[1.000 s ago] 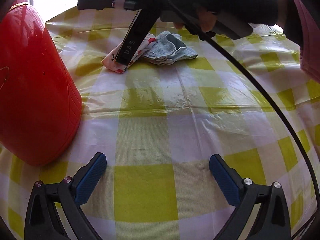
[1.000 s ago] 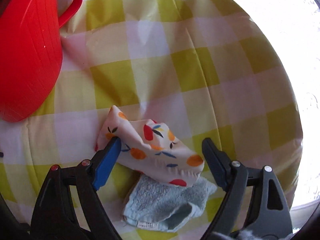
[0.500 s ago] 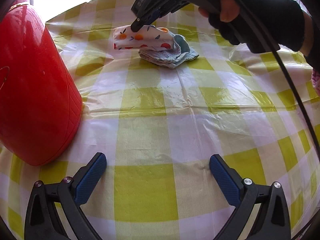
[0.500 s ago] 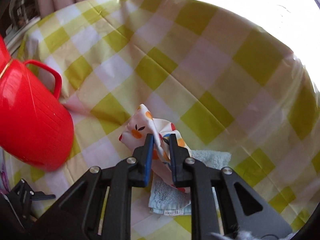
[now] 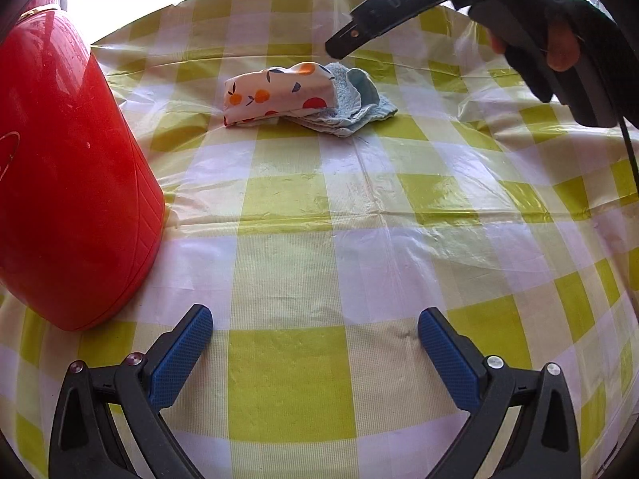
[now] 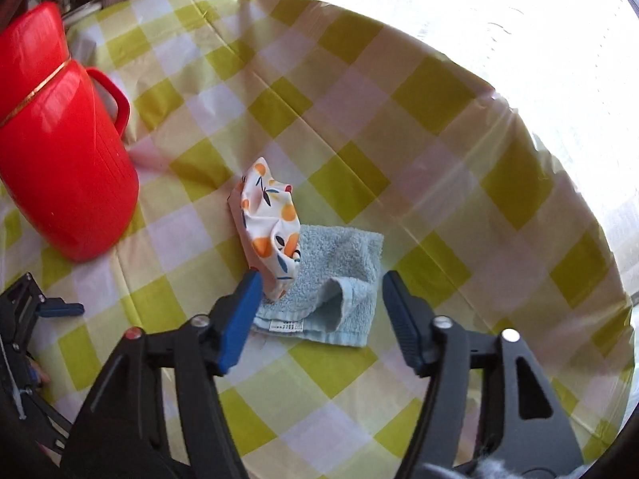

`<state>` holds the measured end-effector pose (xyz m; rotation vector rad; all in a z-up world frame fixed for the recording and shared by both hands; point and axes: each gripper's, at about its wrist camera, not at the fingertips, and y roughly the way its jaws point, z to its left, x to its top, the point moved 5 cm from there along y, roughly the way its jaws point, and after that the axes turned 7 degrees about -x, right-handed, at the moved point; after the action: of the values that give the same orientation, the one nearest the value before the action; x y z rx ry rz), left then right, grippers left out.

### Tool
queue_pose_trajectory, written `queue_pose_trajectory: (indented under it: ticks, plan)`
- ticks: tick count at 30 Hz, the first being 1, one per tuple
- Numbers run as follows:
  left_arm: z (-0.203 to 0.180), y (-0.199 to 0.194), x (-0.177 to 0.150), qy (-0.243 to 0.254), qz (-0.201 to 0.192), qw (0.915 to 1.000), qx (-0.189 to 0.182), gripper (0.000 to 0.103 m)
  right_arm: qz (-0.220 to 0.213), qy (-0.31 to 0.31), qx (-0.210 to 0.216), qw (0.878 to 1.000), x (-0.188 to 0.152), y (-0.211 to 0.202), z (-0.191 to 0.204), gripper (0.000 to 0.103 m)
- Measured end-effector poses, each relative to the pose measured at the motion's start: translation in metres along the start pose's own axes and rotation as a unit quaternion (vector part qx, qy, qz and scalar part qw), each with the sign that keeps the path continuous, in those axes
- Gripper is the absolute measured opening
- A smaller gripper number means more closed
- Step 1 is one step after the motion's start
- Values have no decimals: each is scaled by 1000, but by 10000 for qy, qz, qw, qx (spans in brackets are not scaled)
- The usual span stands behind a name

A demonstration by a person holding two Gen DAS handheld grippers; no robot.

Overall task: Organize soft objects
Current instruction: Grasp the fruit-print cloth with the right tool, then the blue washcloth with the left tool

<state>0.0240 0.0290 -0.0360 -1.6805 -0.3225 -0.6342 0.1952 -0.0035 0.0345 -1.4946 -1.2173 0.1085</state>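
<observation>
A white cloth printed with fruit [image 5: 279, 92] [image 6: 271, 223] lies on the checked tablecloth, its end resting on a folded light blue towel [image 5: 355, 103] [image 6: 339, 275]. My right gripper [image 6: 319, 299] hovers just above the towel; its jaws are opening and hold nothing, the cloth's end lying near the left pad. In the left wrist view that gripper [image 5: 343, 46] hangs above and to the right of the pile, held by a gloved hand [image 5: 559, 32]. My left gripper [image 5: 315, 343] stands open over bare tablecloth near the front, far from the pile.
A tall red plastic jug [image 5: 68, 183] [image 6: 60, 151] with a handle stands left of the cloths. The yellow and white checked tablecloth [image 5: 359, 219] covers the round table; its far edge runs close behind the pile. A cable [image 5: 629, 151] hangs on the right.
The right gripper closed on the fruit cloth, shifted it onto the towel, then let go and drew back up and to the right. The left gripper stayed put.
</observation>
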Motion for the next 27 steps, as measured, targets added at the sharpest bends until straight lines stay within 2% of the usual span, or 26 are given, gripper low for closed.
queue_pose_trajectory:
  ticks: [5,8,9,10,11,13,16,20,23,25,26,27]
  plan:
    - [0,0,0,-3,0,10000,2,103,246,-528,139,9982,32,52,35,79]
    - [0,0,0,-7,-2,10000,6,103,387,-856,37,9956,38,73,55,78]
    - [0,0,0,-7,-2,10000,6,103,465,-951,-65,9944,35,77,59,74]
    - [0,0,0,-8,-2,10000,7,103,535,-949,-100,9940,30,78,60,49]
    - [0,0,0,-8,-1,10000,6,103,498,-821,-155,9953,25,73,57,39]
    - [0,0,0,-8,-2,10000,7,103,167,-425,-390,9982,10,42,42,32]
    - [1,1,0,-5,-2,10000,5,103,-282,694,-422,9963,-36,-27,5,31]
    - [1,1,0,-29,1,10000,27,103,0,2122,-624,9752,-146,-83,-33,31]
    - [1,1,1,-178,6,9998,133,103,302,2747,-617,9591,-221,-103,-28,31]
    - [-1,4,4,-418,69,9987,284,103,332,2922,-606,9539,-249,-111,-18,31]
    - [-5,7,9,-501,147,9983,267,103,307,2950,-551,9534,-258,-115,-11,31]
    - [-10,11,16,-560,211,9982,98,103,317,2952,-516,9535,-262,-114,-4,32]
